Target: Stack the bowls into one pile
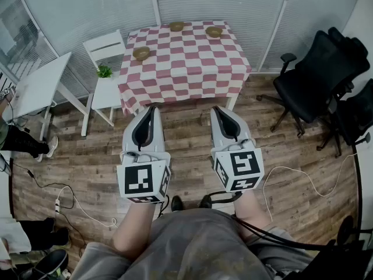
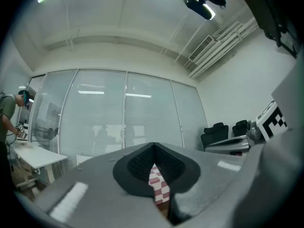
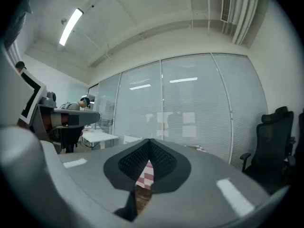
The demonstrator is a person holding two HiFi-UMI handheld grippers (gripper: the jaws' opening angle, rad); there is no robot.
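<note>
Three separate bowls on checkered desk [image 1: 192, 69], left-edge bowl [image 1: 141, 52], far-edge bowl [image 1: 176, 26], far-right bowl [image 1: 214, 32], left gripper [image 1: 152, 107] and right gripper [image 1: 217, 108] jaws closed, empty

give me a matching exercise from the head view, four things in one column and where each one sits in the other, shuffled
Things:
1. left bowl
2. potted plant
3. office chair
4. power strip

Places:
a. by the white chair, off the cloth
b. on the wood floor, lower left of the view
c. on the checked tablecloth
d. right of the cloth, by the glass wall

Pairs: 1-c, 2-a, 3-d, 4-b
</note>
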